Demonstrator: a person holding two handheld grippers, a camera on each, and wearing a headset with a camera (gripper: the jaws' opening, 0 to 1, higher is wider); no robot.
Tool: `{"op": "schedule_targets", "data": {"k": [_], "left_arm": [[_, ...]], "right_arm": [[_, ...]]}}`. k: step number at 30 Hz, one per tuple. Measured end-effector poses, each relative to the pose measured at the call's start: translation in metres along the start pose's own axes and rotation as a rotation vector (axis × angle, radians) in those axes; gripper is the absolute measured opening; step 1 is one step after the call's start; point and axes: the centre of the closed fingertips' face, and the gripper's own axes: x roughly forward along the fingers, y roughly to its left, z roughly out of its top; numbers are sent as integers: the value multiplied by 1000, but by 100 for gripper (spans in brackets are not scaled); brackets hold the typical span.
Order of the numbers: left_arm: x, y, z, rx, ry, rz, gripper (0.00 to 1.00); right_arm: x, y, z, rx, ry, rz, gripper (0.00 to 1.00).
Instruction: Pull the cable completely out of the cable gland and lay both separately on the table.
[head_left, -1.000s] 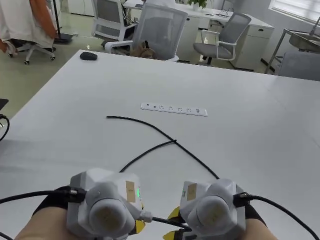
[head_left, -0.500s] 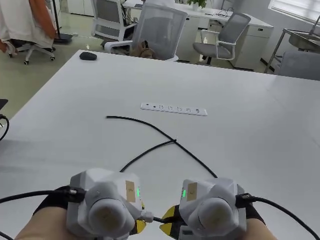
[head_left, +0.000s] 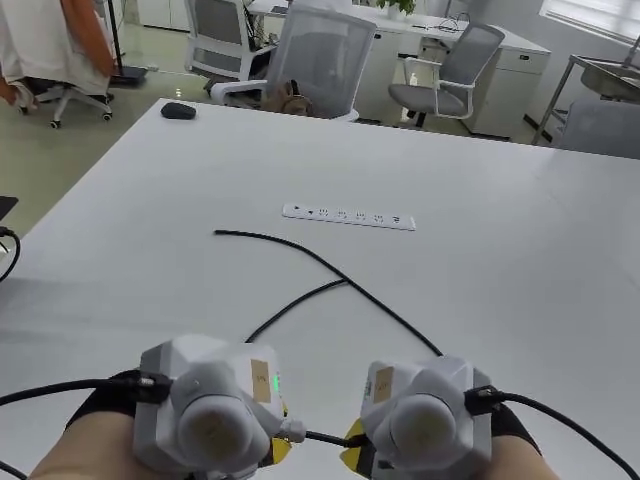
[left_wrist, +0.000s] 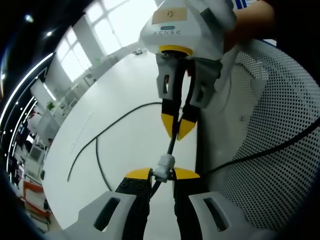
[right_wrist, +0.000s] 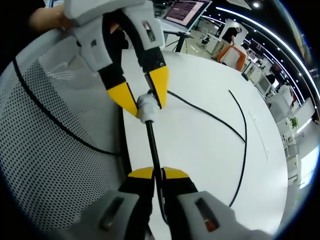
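Note:
A black cable (head_left: 310, 258) snakes across the white table (head_left: 520, 280) and runs back to the near edge. Its end passes through a small white cable gland (head_left: 293, 431), held just above that edge. My left gripper (head_left: 280, 446) is shut on the gland (left_wrist: 164, 167), which sits between its yellow tips (left_wrist: 137, 174). My right gripper (head_left: 352, 446) faces it from the right, shut on the cable (right_wrist: 152, 145) a short way from the gland (right_wrist: 146, 108). In the left gripper view the right gripper (left_wrist: 178, 129) pinches the cable just beyond the gland.
A white power strip (head_left: 348, 216) lies mid-table beyond the cable. A dark mouse (head_left: 178, 112) sits at the far left corner. Office chairs (head_left: 320, 60) stand behind the table. A mesh chair back (left_wrist: 270, 125) is close behind the grippers.
The right gripper edged toward the left one half a second ago and has drawn back a little to the right. The left gripper and the gland have stayed put.

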Motion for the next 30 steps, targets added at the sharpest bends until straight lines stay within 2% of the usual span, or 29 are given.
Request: {"op": "schedule_targets", "data": {"k": [5,8,11,15,19,22,23,24,25,27,28,29,30], "left_arm": [[1,0,-1,-1,1,0,17],[2,1,-1,-2,0,-1,17],[2,1,-2,-3,1,0,17],[1,1,-2,-5,0,3,17],[1,1,-2,-6,3,1,17],[1,2,-5,-5,12,6,17],[1,2,-5,-14,10,3,17],[0,2,-5,-14,10,2,17],[0,1,-4,-8,9,2,17],[0,-1,-4,-7,13,-2,17],[0,-2,-4,-3,15,-6,17],[0,-2,-3,0,15,-6,17],[0,-2,-3,0,14,-6,17]], "right_arm": [[1,-5,-16,9,76,-23,4],[1,-6,-23,17,98,-27,4],[0,-10,-29,49,123,-39,4],[-4,-15,-43,81,184,-68,5],[-4,-13,-47,99,195,-51,6],[-3,-9,-43,57,190,-35,6],[0,0,-30,43,126,10,8],[0,2,-28,51,113,20,11],[1,9,-16,112,56,61,13],[-1,8,-1,93,-8,57,16],[-4,6,17,29,-91,45,17],[-6,7,25,39,-129,50,17],[-9,11,34,82,-171,71,17]]}}
